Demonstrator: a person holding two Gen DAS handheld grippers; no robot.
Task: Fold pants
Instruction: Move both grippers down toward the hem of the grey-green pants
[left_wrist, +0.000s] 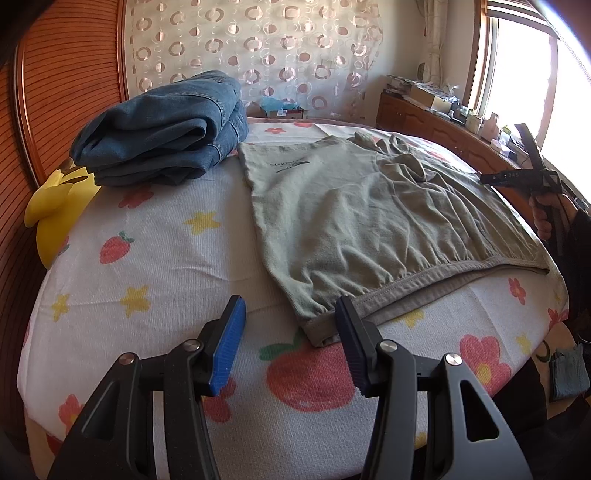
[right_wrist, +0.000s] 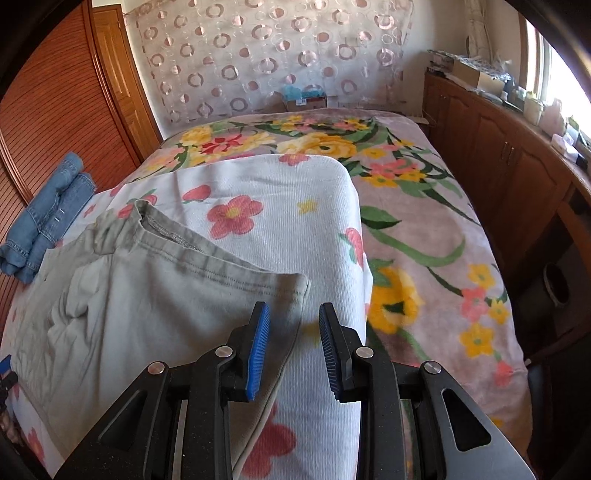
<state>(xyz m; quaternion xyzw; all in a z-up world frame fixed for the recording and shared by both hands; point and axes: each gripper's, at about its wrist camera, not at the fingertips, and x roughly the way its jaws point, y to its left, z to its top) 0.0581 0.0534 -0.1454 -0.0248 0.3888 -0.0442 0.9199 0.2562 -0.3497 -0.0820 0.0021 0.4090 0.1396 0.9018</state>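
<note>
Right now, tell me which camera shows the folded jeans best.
The left wrist view: the folded jeans lie whole and large on the bed's left, beside the green pants. The right wrist view catches them only small at its left edge, partly cut off by the bed's curve.

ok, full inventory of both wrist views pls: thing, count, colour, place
grey-green pants: 1, laid flat on the white cloth, elastic waistband nearest the left gripper
folded jeans: 1 pile, blue denim, far left of the cloth by the wooden wall
fruit-print cloth: 1, white with strawberries, stars and flowers, under both garments
floral blanket: 1, pinkish with yellow flowers and green leaves, beneath the cloth
yellow object: 1, left edge by the jeans, cannot tell what it is
circle-pattern curtain: 1, pale with pink rings, back wall
wooden cabinets: 1 row, brown, right side under the window, clutter on top
left gripper: 1, blue pads, open, at the waistband corner
right gripper: 1, blue pads, open, over a pants corner
</note>
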